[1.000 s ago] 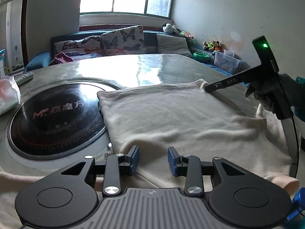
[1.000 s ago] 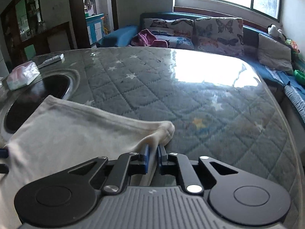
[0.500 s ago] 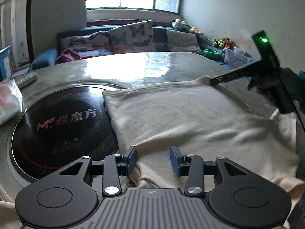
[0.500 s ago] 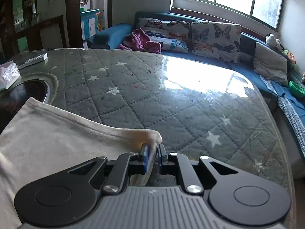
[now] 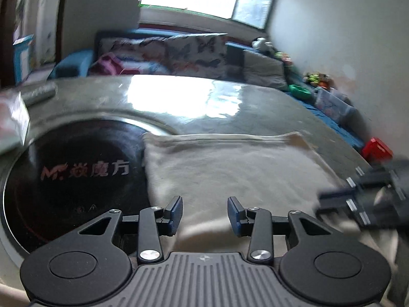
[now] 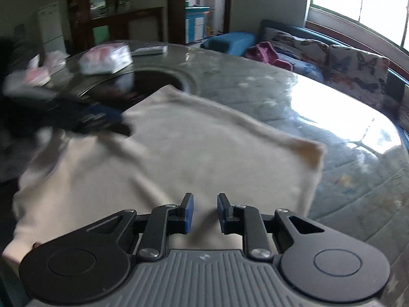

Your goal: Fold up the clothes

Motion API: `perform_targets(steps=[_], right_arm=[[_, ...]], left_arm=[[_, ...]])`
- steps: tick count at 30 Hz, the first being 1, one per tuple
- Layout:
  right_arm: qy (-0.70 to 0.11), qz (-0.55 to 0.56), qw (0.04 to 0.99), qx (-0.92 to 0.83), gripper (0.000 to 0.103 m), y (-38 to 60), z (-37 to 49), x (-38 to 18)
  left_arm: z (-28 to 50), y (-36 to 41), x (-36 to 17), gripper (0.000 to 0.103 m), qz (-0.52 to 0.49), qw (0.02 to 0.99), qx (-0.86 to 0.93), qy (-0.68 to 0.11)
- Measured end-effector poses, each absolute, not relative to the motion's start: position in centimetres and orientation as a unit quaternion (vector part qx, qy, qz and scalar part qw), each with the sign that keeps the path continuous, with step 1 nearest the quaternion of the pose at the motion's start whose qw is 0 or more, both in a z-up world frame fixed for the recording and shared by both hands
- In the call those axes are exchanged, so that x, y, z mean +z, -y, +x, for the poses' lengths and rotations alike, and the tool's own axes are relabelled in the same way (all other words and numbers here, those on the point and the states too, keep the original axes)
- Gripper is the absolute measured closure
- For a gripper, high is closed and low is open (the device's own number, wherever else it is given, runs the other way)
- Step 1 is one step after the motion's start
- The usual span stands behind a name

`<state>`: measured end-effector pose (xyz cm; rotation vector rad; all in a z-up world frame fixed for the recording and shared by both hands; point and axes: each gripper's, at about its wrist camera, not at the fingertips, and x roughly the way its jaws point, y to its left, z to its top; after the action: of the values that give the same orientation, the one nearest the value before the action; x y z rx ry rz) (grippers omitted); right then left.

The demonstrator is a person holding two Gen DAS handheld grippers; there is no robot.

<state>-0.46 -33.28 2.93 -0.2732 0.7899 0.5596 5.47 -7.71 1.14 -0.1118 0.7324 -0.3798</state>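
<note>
Having let go of the far corner and pulled back, my right gripper point(image 6: 204, 212) hovers spread over the cream garment point(image 6: 179, 158) lying flat toward twelve o'clock, my left gripper point(image 5: 205, 213) equally spread, empty.

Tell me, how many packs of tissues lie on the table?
2, both seen in the right wrist view: one pack beside the black round plate, another further left, blurred. More may be hidden.
</note>
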Motion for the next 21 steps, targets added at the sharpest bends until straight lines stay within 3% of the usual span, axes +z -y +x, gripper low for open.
perform_targets(steps=[21], right_arm=[[-0.352,-0.182,0.843,0.363,0.077,29.4,-4.3,3.2]], left_arm=[[8.5,8.6,0.9,0.063,0.015,0.918,-0.175,-0.355]])
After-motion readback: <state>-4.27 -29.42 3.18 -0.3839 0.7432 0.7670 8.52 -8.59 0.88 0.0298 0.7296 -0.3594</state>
